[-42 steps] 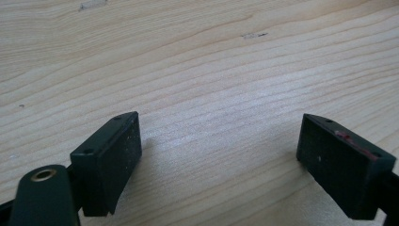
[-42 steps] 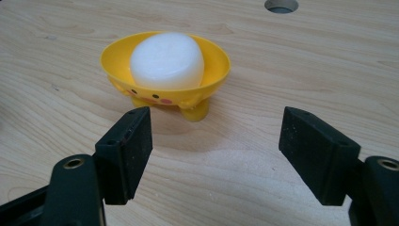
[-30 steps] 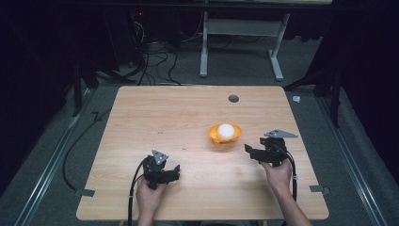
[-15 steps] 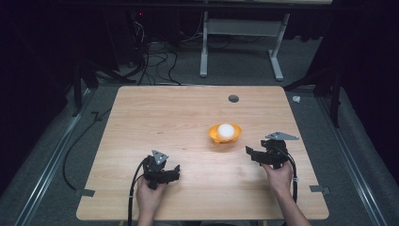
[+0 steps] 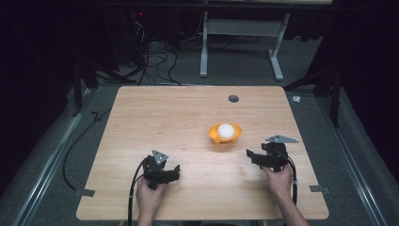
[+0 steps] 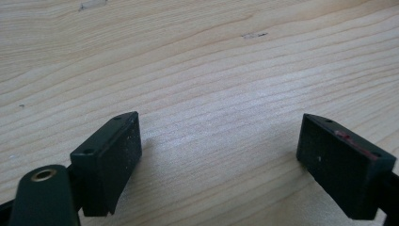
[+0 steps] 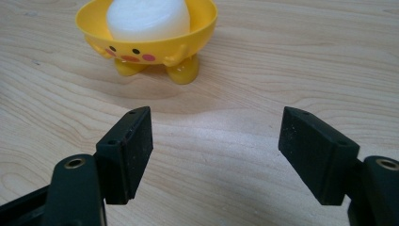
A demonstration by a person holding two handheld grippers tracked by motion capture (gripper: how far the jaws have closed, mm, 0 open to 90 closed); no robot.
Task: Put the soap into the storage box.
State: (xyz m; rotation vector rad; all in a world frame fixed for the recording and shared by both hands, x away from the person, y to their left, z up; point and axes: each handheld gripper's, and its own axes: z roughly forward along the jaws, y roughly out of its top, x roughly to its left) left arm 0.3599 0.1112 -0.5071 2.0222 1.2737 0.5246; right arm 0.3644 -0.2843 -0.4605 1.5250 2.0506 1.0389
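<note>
A small yellow bowl (image 5: 225, 135) with a painted face and little feet stands right of the table's middle, and a white round object (image 5: 226, 130) sits inside it. In the right gripper view the same yellow bowl (image 7: 149, 41) with the white object (image 7: 147, 18) stands just beyond the jaws. My right gripper (image 5: 250, 155) rests low at the right, open, with nothing between its jaws (image 7: 215, 150). My left gripper (image 5: 176, 172) lies near the front left, open over bare wood (image 6: 219, 157).
The wooden table (image 5: 155, 117) has a dark round grommet (image 5: 233, 98) near its far edge. Cables trail from both grippers over the front edge. Tape patches (image 5: 318, 189) mark the front corners. Beyond the table, a white desk frame (image 5: 240, 44) and floor cables.
My right gripper has drawn back a little toward the front edge, away from the bowl. The left gripper and the bowl have stayed put.
</note>
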